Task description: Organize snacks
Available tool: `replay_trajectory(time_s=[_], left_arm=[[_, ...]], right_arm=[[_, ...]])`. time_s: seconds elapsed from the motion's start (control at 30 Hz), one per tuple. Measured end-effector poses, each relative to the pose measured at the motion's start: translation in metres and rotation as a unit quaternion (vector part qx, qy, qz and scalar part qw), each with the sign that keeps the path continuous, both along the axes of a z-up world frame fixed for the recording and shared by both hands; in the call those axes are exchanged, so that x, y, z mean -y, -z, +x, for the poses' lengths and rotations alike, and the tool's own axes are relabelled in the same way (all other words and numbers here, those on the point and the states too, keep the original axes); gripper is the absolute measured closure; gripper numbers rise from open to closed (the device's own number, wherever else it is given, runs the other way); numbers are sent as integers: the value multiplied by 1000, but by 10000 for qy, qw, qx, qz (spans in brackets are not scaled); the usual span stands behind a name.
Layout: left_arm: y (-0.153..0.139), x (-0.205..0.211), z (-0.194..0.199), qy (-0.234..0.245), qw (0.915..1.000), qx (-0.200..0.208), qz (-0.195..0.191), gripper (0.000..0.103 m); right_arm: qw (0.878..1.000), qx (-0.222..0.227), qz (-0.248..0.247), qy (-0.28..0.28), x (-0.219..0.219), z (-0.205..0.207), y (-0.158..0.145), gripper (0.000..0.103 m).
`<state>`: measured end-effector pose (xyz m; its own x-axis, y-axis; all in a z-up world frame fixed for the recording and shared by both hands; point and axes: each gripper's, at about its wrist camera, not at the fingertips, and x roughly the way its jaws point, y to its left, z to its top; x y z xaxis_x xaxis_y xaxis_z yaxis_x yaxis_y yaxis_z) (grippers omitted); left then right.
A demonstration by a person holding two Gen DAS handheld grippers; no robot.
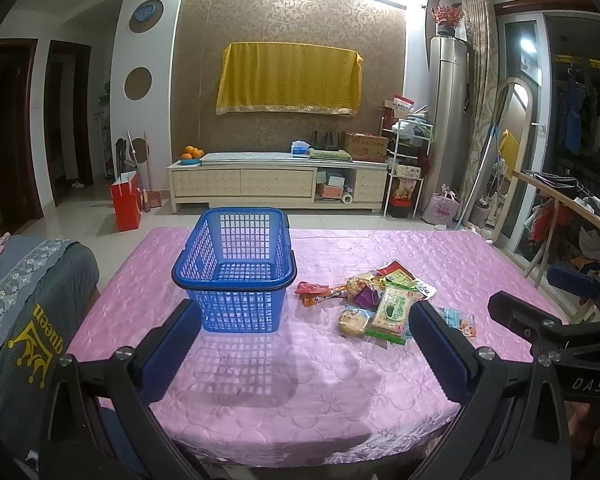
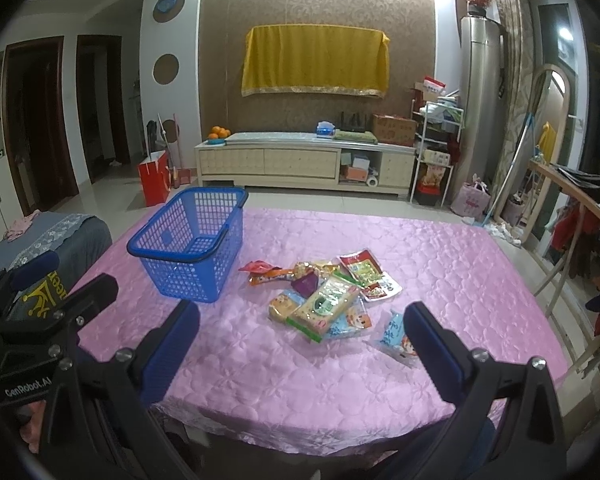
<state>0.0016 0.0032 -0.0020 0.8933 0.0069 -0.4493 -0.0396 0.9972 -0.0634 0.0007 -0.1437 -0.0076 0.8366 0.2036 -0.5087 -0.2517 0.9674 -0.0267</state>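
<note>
An empty blue plastic basket [image 1: 236,268] stands on the pink tablecloth [image 1: 284,384]; it also shows in the right wrist view [image 2: 190,246]. A pile of several snack packets [image 1: 380,300] lies to its right, also in the right wrist view [image 2: 324,292]. A green-and-cream packet [image 2: 326,304] lies on top, and a light blue packet [image 2: 396,338] lies apart by my right finger. My left gripper [image 1: 306,320] is open and empty above the table's near edge. My right gripper [image 2: 300,320] is open and empty, hovering short of the pile.
A grey cushioned seat [image 1: 28,300] sits to the left of the table. A wooden chair and rail [image 2: 560,248] stand on the right. Beyond the table are tiled floor, a red bag [image 1: 126,204] and a TV cabinet [image 1: 276,180].
</note>
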Motion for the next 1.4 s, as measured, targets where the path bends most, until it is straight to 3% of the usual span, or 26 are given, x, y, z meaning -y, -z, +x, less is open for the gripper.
replay_trajectory(time_s=[1.4], left_arm=[[1, -1, -2, -20, 10000, -15, 49, 0]], right_arm=[[9999, -93, 47, -78, 6, -2, 4, 0]])
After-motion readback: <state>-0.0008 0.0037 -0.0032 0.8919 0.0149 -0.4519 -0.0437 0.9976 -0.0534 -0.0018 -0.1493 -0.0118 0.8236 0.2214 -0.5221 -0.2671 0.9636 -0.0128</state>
